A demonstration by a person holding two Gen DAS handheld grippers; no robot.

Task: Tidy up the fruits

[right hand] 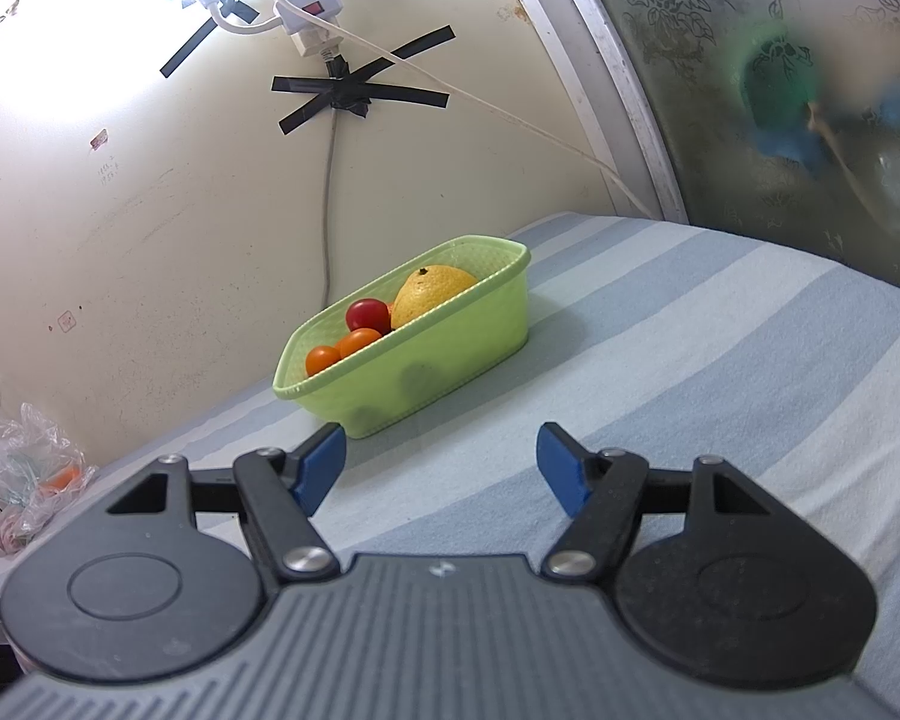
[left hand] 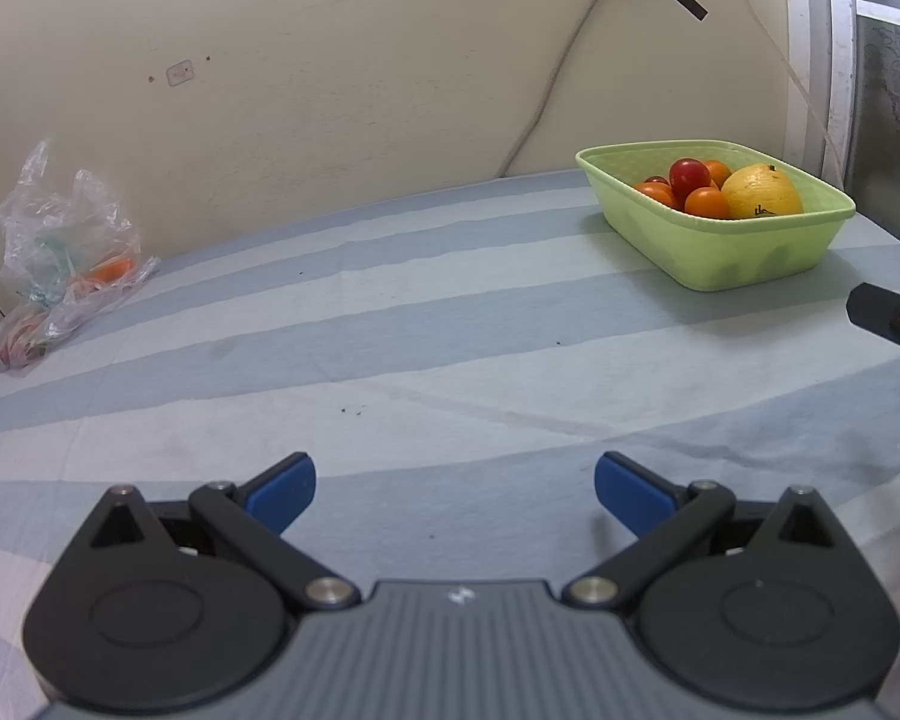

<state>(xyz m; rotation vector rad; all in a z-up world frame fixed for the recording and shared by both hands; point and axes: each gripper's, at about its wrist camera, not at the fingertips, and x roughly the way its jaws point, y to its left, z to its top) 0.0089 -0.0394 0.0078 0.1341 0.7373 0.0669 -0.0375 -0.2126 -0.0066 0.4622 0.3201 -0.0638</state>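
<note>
Two grippers are ours here, and both stand with their blue-padded fingers spread wide and nothing between them. Our left gripper hangs over the striped blue-and-white cloth that covers the surface, well short of the fruit. Our right gripper sits nearer, its left finger close to the front corner of the green basket, though we cannot tell whether it touches.

We see the basket toward the back of the cloth, near the cream wall. Inside it lie a large yellow citrus fruit, a red cherry tomato and several small orange tomatoes, all heaped together and rising a little above the rim. In the left wrist view the tip of our right gripper shows at the right edge, apart from the basket.

Far off at the left edge of the cloth, against the wall, lies a crumpled clear plastic bag with something orange inside; what it is we cannot make out. Black tape holds a cable to the wall above the basket.
</note>
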